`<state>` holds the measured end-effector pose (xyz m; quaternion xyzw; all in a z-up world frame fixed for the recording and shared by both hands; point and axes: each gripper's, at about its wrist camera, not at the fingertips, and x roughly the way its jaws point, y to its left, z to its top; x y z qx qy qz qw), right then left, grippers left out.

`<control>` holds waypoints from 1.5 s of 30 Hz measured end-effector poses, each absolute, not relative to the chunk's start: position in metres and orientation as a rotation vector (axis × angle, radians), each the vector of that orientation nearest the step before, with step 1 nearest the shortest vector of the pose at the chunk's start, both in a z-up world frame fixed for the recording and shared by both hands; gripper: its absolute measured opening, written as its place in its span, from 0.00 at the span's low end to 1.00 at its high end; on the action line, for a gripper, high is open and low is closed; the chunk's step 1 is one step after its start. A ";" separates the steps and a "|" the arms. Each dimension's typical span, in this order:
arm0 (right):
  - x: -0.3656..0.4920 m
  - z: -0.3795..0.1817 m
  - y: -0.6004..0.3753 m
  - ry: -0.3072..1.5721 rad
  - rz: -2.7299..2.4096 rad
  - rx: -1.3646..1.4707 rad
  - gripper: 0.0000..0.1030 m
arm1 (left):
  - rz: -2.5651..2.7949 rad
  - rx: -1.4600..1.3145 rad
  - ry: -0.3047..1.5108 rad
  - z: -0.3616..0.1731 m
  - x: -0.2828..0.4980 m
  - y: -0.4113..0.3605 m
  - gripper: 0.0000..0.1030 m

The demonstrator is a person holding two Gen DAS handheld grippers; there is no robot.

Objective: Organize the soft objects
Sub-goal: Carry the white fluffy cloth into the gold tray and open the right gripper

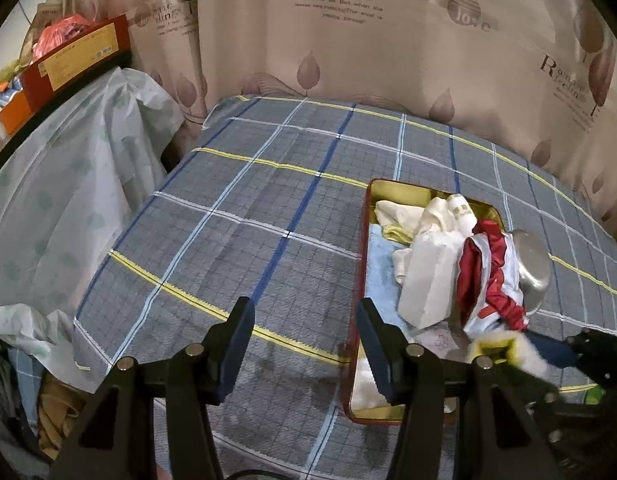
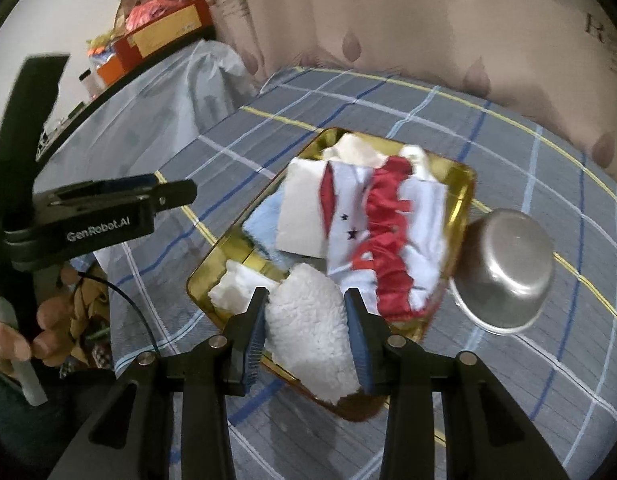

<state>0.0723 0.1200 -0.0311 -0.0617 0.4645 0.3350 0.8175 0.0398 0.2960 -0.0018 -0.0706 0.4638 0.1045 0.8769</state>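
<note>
Most cloths already lie in the tin (image 2: 464,184). The right gripper (image 2: 306,320) grips a fluffy white cloth (image 2: 308,320) above it, not yet dropped. The left gripper (image 1: 306,340) is open and empty.

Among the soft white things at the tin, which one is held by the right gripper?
The fluffy white fleece piece, gripped by the right gripper at the tin's near end; the other white cloths lie loose inside.

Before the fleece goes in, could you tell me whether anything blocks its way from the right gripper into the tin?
Nothing visible does. The right gripper holds the white fleece directly over the tin's near end; only soft cloths lie below.
</note>
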 end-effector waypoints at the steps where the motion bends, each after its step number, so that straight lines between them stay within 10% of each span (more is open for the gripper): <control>1: 0.073 -0.032 0.122 0.991 0.715 -0.135 0.34 | 0.217 -0.150 0.968 -0.002 0.040 0.297 0.52; 24: 0.103 -0.061 0.144 0.992 0.643 -0.171 0.31 | 0.224 -0.134 0.988 -0.011 0.043 0.295 0.52; 45: 0.079 -0.043 0.113 0.947 0.558 -0.017 0.86 | 0.184 -0.129 1.022 -0.021 0.043 0.276 0.52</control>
